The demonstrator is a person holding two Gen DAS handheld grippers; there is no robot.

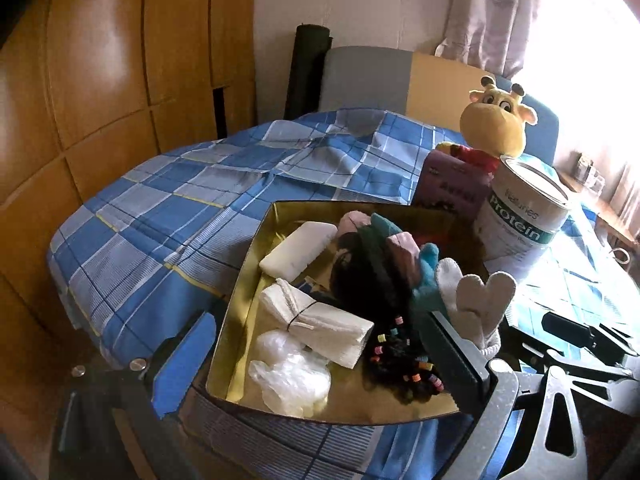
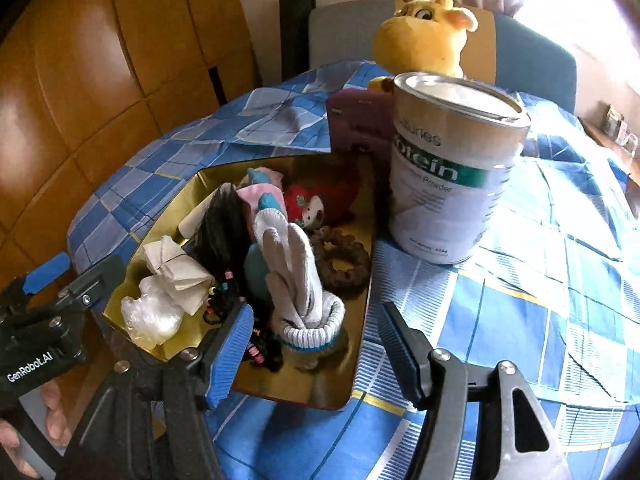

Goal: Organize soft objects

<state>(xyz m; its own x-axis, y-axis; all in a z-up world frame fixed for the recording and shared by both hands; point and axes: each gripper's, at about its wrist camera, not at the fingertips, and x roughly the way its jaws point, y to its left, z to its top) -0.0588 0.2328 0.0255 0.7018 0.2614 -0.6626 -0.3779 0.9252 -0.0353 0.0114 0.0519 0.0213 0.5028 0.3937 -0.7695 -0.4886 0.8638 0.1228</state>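
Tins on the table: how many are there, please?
2. A tall round protein tin stands on the blue checked cloth. A flat gold tin lies beside it, open and full of soft things. More could be hidden behind them.

Gold tray [image 2: 362, 344]: glossy metal, mirror-like. White glove [image 2: 298, 280]: knitted cloth, ribbed cuff. Tablecloth [image 1: 160, 216]: matt woven check. Tin [image 2: 452, 184]: shiny metal rim, paper-look label. Bag [image 1: 288, 376]: crinkled clear plastic. Giraffe [image 2: 424, 36]: plush. Wardrobe [image 1: 100, 72]: glossy wood.
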